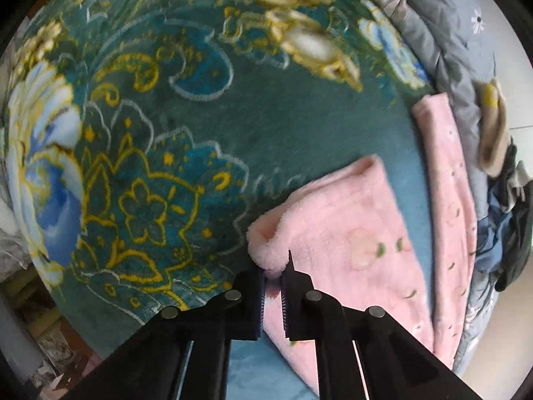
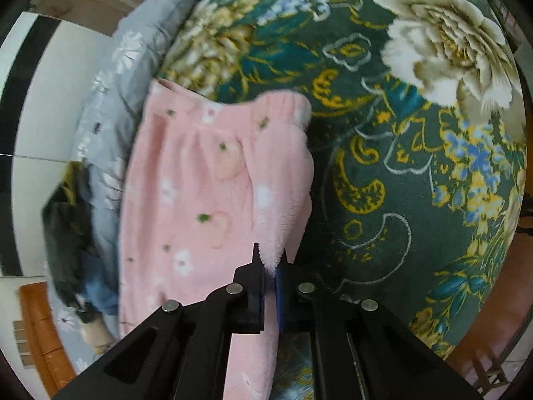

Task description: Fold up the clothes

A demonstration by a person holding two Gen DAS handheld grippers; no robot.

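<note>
Pink fleece trousers (image 1: 349,233) with small flower and fruit prints lie on a dark green floral blanket (image 1: 233,126). In the left wrist view my left gripper (image 1: 273,273) is shut on the cuff of one leg, and the fuzzy hem bulges out beyond the fingertips. The other leg (image 1: 446,180) stretches along the blanket's right side. In the right wrist view my right gripper (image 2: 270,263) is shut on a raised fold at the right edge of the pink trousers (image 2: 200,180), below the gathered waistband (image 2: 283,101).
The green blanket (image 2: 399,166) covers a bed. A grey floral quilt (image 1: 443,33) runs along its edge, also seen as the grey quilt (image 2: 110,93) in the right wrist view. A heap of dark and blue clothes (image 1: 509,220) lies on the quilt. A wooden frame (image 2: 40,326) stands beside the bed.
</note>
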